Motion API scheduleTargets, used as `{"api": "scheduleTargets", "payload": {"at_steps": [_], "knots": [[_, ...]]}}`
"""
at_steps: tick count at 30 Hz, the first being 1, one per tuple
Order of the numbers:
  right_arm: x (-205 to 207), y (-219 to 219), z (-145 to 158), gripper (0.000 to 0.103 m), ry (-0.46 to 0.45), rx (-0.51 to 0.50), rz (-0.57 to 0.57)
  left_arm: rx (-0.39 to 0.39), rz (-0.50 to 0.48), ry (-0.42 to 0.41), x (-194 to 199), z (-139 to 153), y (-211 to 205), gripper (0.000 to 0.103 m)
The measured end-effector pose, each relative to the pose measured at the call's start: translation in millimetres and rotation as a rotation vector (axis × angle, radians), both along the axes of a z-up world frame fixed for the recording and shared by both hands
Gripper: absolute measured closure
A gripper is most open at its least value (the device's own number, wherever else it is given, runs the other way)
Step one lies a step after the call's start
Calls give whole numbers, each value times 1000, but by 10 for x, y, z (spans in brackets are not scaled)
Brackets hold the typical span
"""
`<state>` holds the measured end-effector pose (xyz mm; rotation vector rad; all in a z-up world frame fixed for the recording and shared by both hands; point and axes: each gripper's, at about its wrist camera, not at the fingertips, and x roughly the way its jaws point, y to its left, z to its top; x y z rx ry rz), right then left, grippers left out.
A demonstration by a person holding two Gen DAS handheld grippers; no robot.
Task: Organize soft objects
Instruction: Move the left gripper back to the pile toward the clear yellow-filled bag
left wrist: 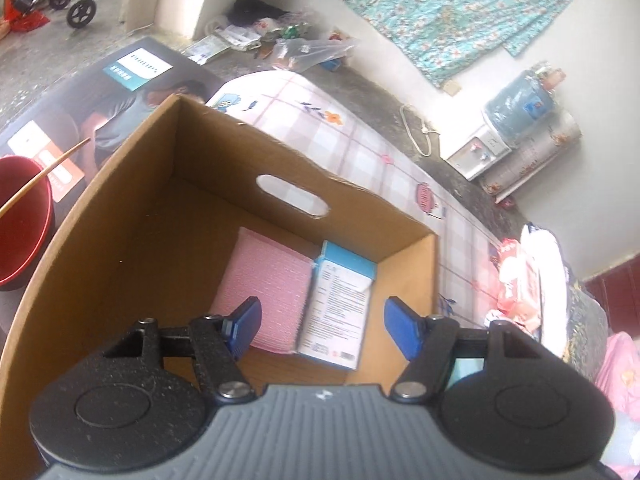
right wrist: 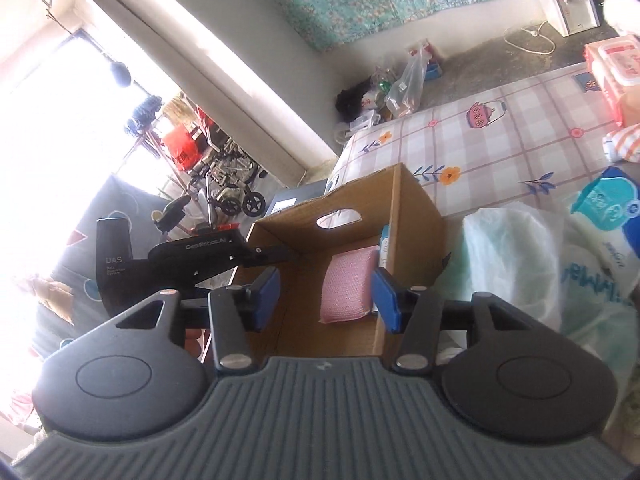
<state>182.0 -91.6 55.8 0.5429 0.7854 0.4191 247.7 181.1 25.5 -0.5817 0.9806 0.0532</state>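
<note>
Blue fingers (left wrist: 245, 327) of the left gripper (left wrist: 322, 330) and right gripper (right wrist: 326, 294) stand released and empty above the cardboard box (left wrist: 120, 240), where a pink sponge (left wrist: 266, 296) and blue-white packet (left wrist: 340, 304) lie; next, probably fetch another soft pack (right wrist: 608, 208) beside the box without crushing it.

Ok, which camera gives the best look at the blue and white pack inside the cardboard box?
The left wrist view: the blue and white pack lies face up beside the pink pad, printed panel visible. The right wrist view shows only its thin edge against the box wall.
</note>
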Motion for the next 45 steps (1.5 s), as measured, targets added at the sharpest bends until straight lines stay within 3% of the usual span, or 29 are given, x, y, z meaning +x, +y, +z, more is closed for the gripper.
{"api": "scheduleTargets", "payload": {"at_steps": [10,15,19,25,34,43,45], "knots": [[-941,-1294,84,48,-54,-52,-273,111,-366,-146,-273,275,-1408,32],[-965,-1772,-9,48,-14,-61,-357,150,-505,-171,-156,219,-2050,33],[-638,-2072,-41,48,41,-89,-376,176,-570,-97,112,78,-2490,37],[235,-2395,-184,48,170,-182,-352,200,-618,-34,575,-190,-2972,48],[1381,-2669,-816,49,401,-265,-272,220,-725,37,1124,-596,-3616,76],[1929,-2851,-1383,49,533,-261,-242,212,-749,142,1409,-992,-3811,77],[2030,-2855,-1487,43,553,-273,-230,212,-731,166,1468,-1047,-3758,78]]}}
